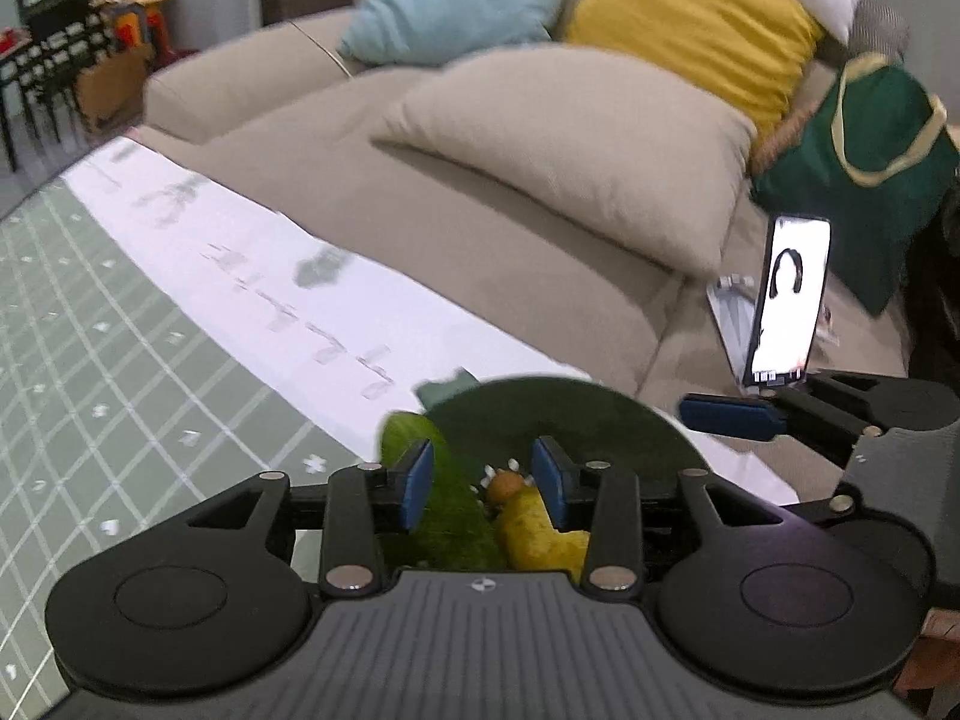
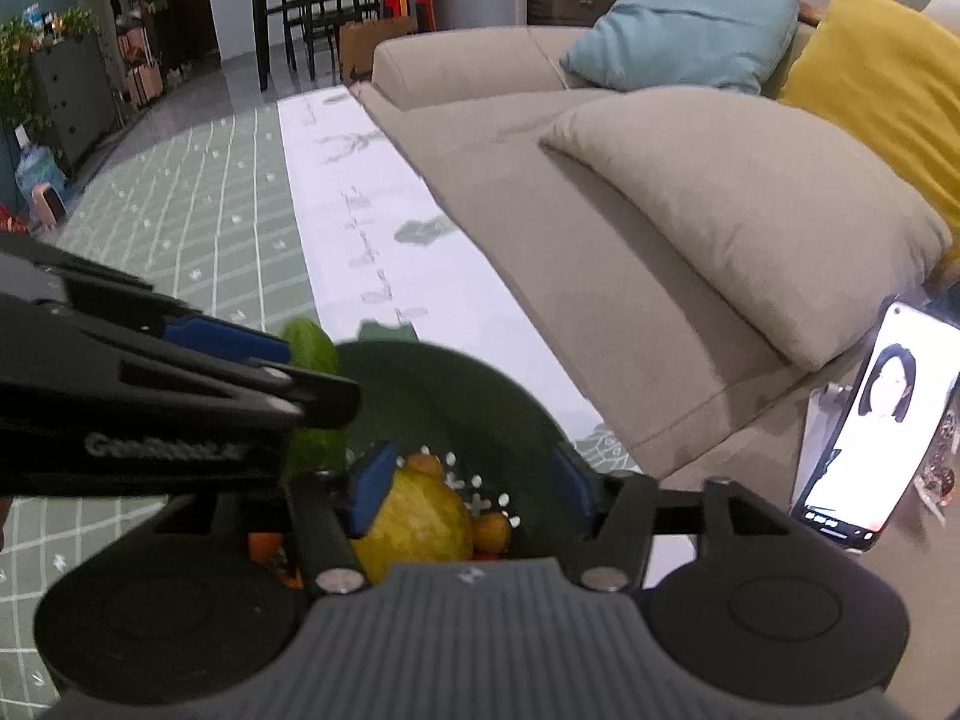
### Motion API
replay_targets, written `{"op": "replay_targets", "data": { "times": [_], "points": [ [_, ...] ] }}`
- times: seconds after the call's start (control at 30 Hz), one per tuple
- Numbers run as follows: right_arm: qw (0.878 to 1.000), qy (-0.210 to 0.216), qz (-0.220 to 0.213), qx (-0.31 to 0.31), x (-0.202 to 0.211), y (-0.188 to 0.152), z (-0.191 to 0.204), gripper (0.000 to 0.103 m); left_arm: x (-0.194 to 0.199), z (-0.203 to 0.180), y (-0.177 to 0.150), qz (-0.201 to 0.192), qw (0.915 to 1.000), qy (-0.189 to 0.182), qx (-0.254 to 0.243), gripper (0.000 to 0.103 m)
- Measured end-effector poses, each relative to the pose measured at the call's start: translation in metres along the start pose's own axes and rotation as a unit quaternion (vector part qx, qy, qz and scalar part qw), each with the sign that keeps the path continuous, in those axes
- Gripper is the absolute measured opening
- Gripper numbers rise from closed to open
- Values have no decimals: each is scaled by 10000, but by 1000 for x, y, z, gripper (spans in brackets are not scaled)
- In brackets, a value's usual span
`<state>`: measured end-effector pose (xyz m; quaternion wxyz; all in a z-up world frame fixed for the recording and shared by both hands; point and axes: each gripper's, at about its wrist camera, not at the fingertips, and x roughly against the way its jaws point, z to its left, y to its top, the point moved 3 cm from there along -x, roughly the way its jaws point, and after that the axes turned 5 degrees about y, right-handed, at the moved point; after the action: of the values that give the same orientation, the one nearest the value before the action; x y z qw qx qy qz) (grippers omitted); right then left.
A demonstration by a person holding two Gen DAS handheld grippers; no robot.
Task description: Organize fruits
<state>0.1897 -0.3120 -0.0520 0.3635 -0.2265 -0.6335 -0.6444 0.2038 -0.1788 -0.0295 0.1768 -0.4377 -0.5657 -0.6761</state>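
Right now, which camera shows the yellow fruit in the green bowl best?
The right wrist view. There the yellow fruit shows most of its rounded, bumpy body inside the bowl, beside the left blue pad of the right gripper. The left wrist view shows only a narrow piece of it at the gripper's body.

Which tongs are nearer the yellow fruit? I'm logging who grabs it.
Right. The right tongs straddle the yellow fruit; the left tongs sit open beside it, over the cucumber.

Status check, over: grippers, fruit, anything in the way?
Left gripper open over cucumber. Right gripper open around yellow fruit. Both above green bowl. Phone stands right, apart.
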Motion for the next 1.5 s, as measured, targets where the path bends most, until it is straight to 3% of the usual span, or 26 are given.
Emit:
{"op": "replay_targets", "data": {
  "times": [0.13,0.27,0.4,0.53,0.77,0.9,1.07,1.27,1.5],
  "points": [
    [9995,96,-292,-20,27,10,11,86,35,14,-4,-492,9983,275,126,60],
    [9982,189,-552,155,56,17,30,92,73,27,-12,-992,9931,589,222,67],
    [9958,230,-829,303,82,17,48,97,109,37,-24,-1457,9857,791,302,87],
    [9927,217,-1143,304,105,11,64,98,140,45,-40,-1871,9745,1206,293,87],
    [9869,75,-1590,267,136,-16,89,98,169,67,-70,-2090,9578,1891,574,88],
    [9840,89,-1763,225,148,-37,104,98,172,80,-91,-2061,9536,2074,721,88],
    [9839,-105,-1749,363,144,-64,117,98,158,96,-118,-1580,9609,1963,1146,88],
    [9884,-330,-1404,473,122,-90,122,98,139,90,-141,-1290,9645,2087,980,88],
    [9911,-291,-1280,239,105,-99,116,98,118,82,-171,-923,9678,2177,866,88]
  ]
}}
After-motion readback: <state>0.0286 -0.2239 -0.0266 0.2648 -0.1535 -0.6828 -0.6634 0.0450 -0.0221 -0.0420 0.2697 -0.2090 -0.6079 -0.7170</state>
